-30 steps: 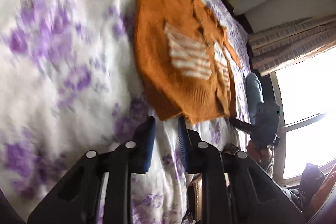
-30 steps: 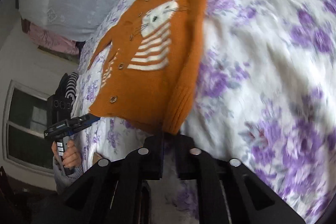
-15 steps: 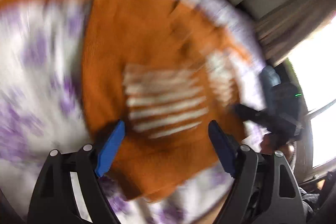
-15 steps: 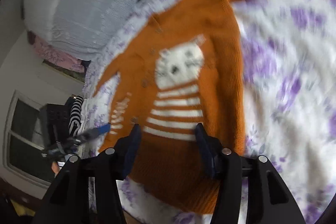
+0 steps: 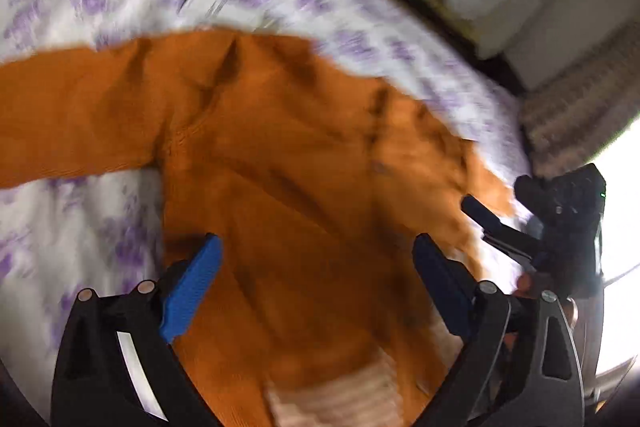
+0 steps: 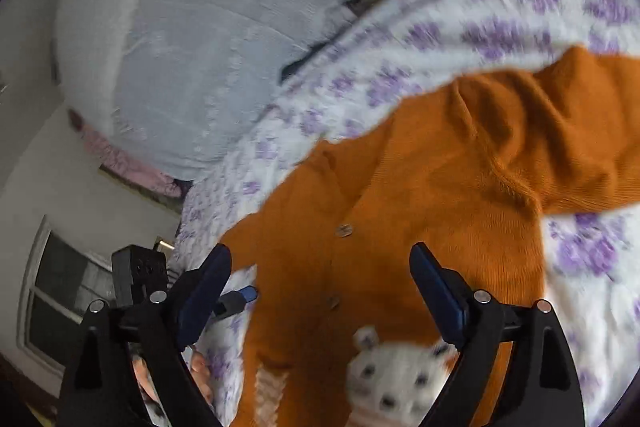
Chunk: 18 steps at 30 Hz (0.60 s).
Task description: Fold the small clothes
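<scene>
While the orange cardigan lies spread flat on the purple-flowered bedsheet, the left gripper and right gripper hang above its chest, jaws opening wide, nothing pinched between them.

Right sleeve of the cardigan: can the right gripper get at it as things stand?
Probably yes. The right gripper is opening with nothing between its jaws, above the cardigan. The sleeve lies spread on the bedspread, uncovered.
</scene>
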Available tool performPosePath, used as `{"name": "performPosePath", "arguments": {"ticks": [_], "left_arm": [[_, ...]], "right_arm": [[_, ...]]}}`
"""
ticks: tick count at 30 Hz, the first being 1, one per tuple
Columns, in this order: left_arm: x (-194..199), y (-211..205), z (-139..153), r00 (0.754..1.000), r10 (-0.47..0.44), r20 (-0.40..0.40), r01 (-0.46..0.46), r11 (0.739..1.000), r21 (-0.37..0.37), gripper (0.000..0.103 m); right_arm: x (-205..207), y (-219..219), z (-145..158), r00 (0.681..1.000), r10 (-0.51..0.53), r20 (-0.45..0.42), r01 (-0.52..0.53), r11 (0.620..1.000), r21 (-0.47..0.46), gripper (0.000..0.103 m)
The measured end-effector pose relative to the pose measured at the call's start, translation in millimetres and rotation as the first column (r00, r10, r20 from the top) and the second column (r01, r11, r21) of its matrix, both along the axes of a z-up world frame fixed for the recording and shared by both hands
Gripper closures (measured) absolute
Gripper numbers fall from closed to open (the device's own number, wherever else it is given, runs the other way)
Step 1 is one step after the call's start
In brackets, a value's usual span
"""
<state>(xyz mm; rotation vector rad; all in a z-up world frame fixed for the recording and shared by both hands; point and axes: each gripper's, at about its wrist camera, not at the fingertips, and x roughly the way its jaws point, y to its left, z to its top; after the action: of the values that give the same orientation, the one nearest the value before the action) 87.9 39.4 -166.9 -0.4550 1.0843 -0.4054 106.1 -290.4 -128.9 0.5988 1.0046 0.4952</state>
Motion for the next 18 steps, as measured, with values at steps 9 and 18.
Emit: {"name": "performPosePath", "arguments": {"ticks": [9,18], "left_arm": [[-9.8,-17.4,20.3,0.989,-0.030,0.147,0.019,0.997,0.070,0.005],[22.5,-93.5,44.2,0.979,-0.079,0.190,0.047,0.985,0.167,0.005]], "right_arm": [[-19.5,-30.1,4.6,0.996,-0.025,0.089,0.029,0.999,-0.035,0.004],[-53.3,-146.1,-1.3,0.958,-0.265,0.106,0.256,0.962,0.090,0.007]]}}
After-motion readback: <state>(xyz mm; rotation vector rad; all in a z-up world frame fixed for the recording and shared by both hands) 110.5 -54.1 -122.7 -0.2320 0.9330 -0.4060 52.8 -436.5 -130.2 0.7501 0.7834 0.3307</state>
